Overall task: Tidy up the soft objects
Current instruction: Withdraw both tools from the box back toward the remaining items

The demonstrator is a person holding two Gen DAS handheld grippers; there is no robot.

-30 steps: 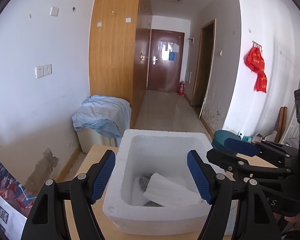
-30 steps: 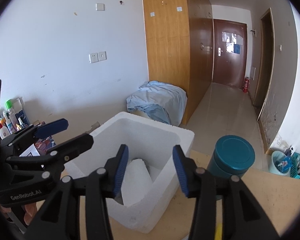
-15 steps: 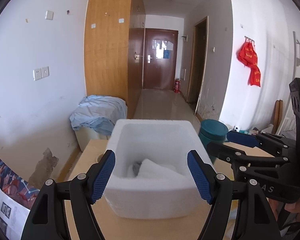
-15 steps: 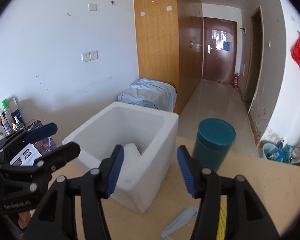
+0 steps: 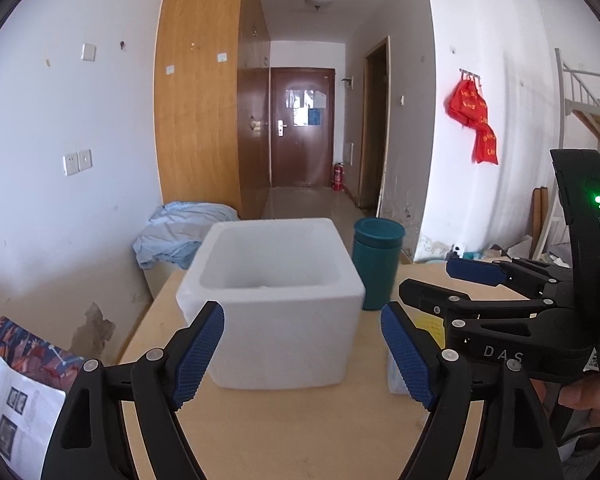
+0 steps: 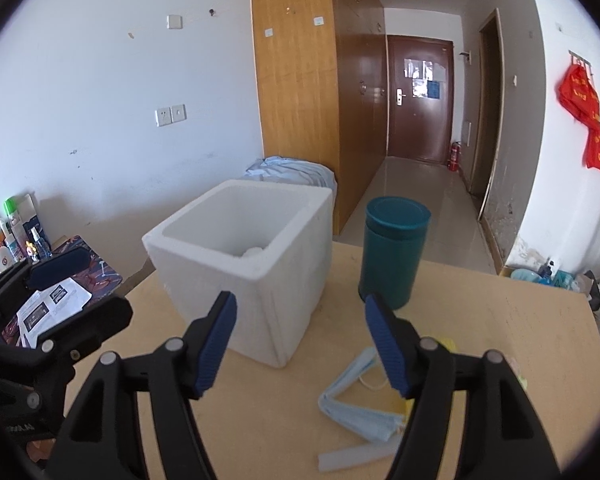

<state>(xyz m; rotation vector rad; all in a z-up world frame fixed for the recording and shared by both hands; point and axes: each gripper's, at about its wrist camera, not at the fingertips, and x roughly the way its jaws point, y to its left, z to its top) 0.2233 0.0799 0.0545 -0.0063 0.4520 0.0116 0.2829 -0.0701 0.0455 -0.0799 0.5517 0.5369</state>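
Observation:
A white foam box [image 5: 276,312] [image 6: 244,264] stands on the wooden table [image 5: 300,432]. Only a bit of white soft stuff [image 6: 256,251] peeks over its rim. My left gripper [image 5: 302,354] hangs in front of the box, jaws opening with nothing between them; it also shows at the left edge [image 6: 84,292]. My right gripper [image 6: 302,340] [image 5: 432,284] is to the right of the box, jaws opening and empty too. Under its right finger lie folded blue face masks [image 6: 356,404], a yellow item [image 6: 446,346] and a white strip [image 6: 352,458].
A teal lidded canister [image 5: 378,264] [image 6: 394,252] stands right of the box. Printed sheets on a patterned surface [image 5: 12,404] and several bottles [image 6: 8,240] lie off the table's left edge. A blue cloth [image 5: 180,232] covers something behind the table.
Both grippers have drawn back from over the box, which now looks smaller and farther away. The right jaws have spread wider. The masks have come into the right wrist view.

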